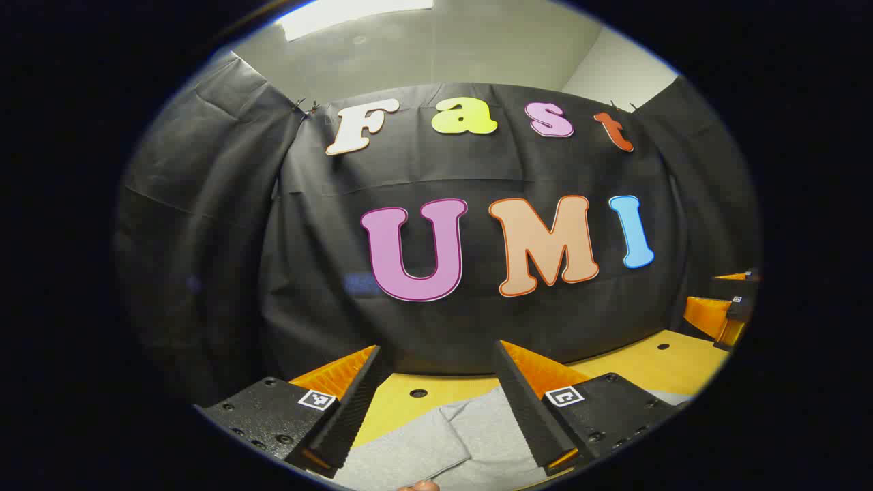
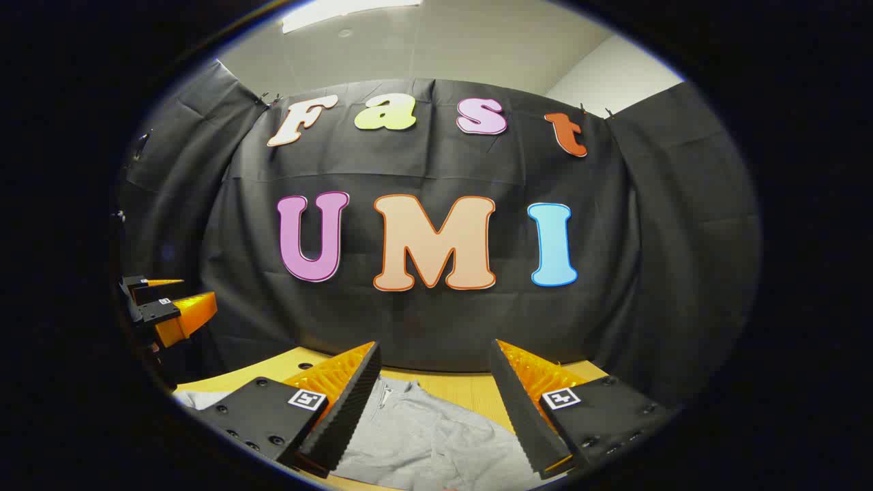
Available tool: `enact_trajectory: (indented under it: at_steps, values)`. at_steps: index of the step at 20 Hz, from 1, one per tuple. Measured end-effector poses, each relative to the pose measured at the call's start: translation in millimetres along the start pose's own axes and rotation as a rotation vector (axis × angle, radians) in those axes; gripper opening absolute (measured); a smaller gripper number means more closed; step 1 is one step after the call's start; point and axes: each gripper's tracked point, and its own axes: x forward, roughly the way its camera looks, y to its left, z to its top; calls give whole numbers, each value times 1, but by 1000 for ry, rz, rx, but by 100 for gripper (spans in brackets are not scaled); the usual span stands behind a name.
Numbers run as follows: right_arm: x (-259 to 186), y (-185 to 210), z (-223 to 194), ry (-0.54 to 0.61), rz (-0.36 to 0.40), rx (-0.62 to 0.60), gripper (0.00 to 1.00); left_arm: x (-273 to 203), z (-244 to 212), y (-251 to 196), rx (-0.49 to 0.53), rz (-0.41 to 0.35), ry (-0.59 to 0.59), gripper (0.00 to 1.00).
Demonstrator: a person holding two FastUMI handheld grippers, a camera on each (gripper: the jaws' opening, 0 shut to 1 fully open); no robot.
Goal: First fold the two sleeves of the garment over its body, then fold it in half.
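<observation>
Two grippers hang above a grey garment [image 1: 450, 443] spread on a yellow table [image 1: 655, 361]. In the left gripper view, the left gripper [image 1: 436, 402] has its fingers spread wide with nothing between them, raised over the garment, where a folded edge of cloth shows beneath. The right gripper [image 1: 726, 310] appears to one side of the garment, above the table. In the right gripper view, the right gripper's fingers likewise stand wide apart and empty over the garment's wrinkled cloth, close to a small zipper [image 2: 386, 394].
</observation>
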Motion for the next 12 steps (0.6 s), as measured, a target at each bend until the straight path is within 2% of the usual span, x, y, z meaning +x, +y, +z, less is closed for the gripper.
enact_trajectory:
  at_steps: [5,6,7,9,11,12]
  values:
    - [2,1,-2,11,0,7,99,2,-4,0,5,-1,5,95]
    - [1,0,-3,9,-1,4,99,2,-5,-1,7,-1,5,99]
    - [2,-1,-2,7,-2,1,99,3,-5,0,8,-1,4,95]
    - [2,-3,-3,7,-7,-4,98,3,-6,-1,8,-3,5,99]
    - [2,-9,-6,15,-19,-10,99,5,-7,-2,8,-7,5,99]
    - [3,-14,-8,18,-28,-13,100,5,-7,-3,9,-10,5,95]
